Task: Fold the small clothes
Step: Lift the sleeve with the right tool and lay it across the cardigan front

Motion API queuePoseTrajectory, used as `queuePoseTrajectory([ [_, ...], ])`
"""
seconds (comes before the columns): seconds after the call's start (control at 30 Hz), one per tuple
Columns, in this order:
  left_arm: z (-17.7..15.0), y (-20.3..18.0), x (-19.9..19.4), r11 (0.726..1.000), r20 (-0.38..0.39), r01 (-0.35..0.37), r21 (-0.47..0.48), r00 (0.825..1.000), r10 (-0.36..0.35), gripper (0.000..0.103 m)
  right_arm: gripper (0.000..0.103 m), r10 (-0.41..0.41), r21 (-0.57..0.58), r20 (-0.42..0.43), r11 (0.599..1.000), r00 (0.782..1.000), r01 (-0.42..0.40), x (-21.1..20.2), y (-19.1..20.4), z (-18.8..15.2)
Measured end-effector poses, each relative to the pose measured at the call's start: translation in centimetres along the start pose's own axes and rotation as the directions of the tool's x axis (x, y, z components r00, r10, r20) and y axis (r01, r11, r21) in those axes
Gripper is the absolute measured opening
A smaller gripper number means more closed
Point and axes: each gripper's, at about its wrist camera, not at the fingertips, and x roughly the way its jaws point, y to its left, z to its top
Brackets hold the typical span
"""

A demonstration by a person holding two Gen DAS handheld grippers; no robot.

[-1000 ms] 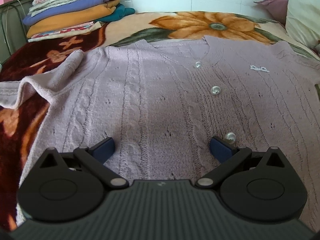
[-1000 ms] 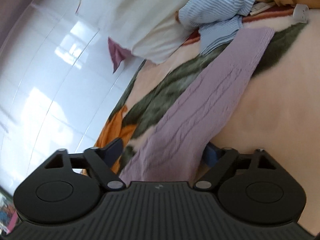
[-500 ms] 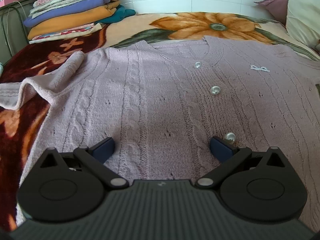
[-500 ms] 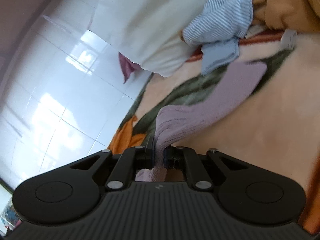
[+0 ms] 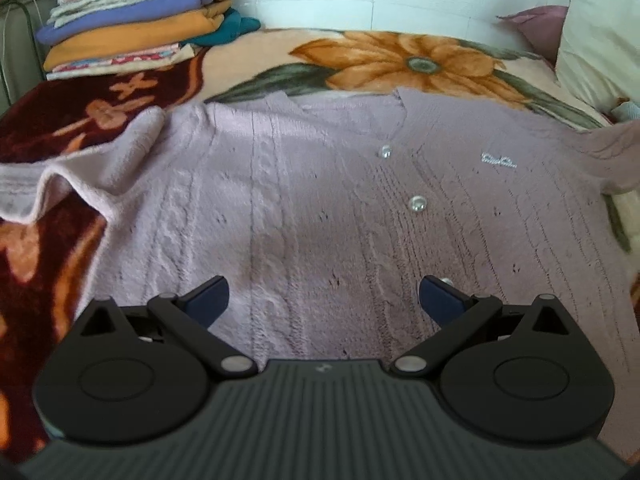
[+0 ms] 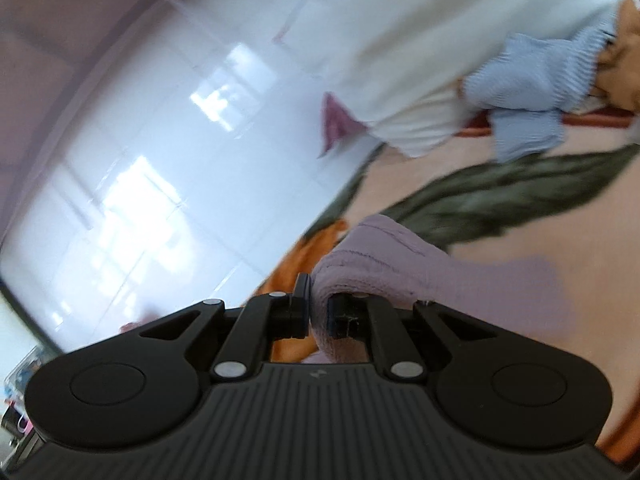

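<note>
Your left gripper point(image 5: 322, 294) has its jaws spread wide, hovering over the lower middle of the cardigan point(image 5: 320, 208) with nothing between the blue pads. Your right gripper point(image 6: 318, 314) has its jaws pinched together on the sleeve point(image 6: 384, 260), a fold of pale purple knit squeezed between the pads and bulging up just above them at the lower centre of the frame.

In the left wrist view, the flowered blanket point(image 5: 400, 60) fills the frame from edge to edge, and the cardigan lies flat on it, front up, neckline toward the top. Its other sleeve point(image 5: 92, 164) is bent back on itself at the left edge. A stack of folded clothes point(image 5: 132, 28) sits at the upper left and a white pillow point(image 5: 600, 40) at the upper right. Three clear buttons run down the centre; the lowest button point(image 5: 446, 281) peeks out just beside your right-hand pad. A small silver bow point(image 5: 498, 159) glints on the right chest.
</note>
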Motion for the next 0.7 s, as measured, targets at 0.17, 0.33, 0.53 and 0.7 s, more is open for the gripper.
queuePoseTrajectory([
  [0.17,0.5,0.9,-1.3,1.0,0.027,-0.022,0.014,0.999,0.022,0.103,0.009,0.061,-0.073,-0.024,0.995,0.998,-0.062,1.0,5.3,-1.5],
  [0.33,0.6,2.6,-2.1,1.0,0.04,-0.031,-0.005,0.999,0.031,0.103,0.009,0.103,-0.142,-0.066,0.984,0.993,-0.111,2.4,10.5,-3.7],
  [0.53,0.7,4.9,-2.9,0.998,0.06,-0.051,-0.041,0.997,0.053,0.103,0.009,0.151,-0.229,-0.121,0.958,0.981,-0.175,3.6,16.9,-7.9],
  [0.7,0.5,6.8,-3.4,0.995,0.073,-0.068,-0.075,0.995,0.073,0.103,0.009,0.17,-0.274,-0.196,0.936,0.966,-0.221,5.3,21.3,-12.5],
])
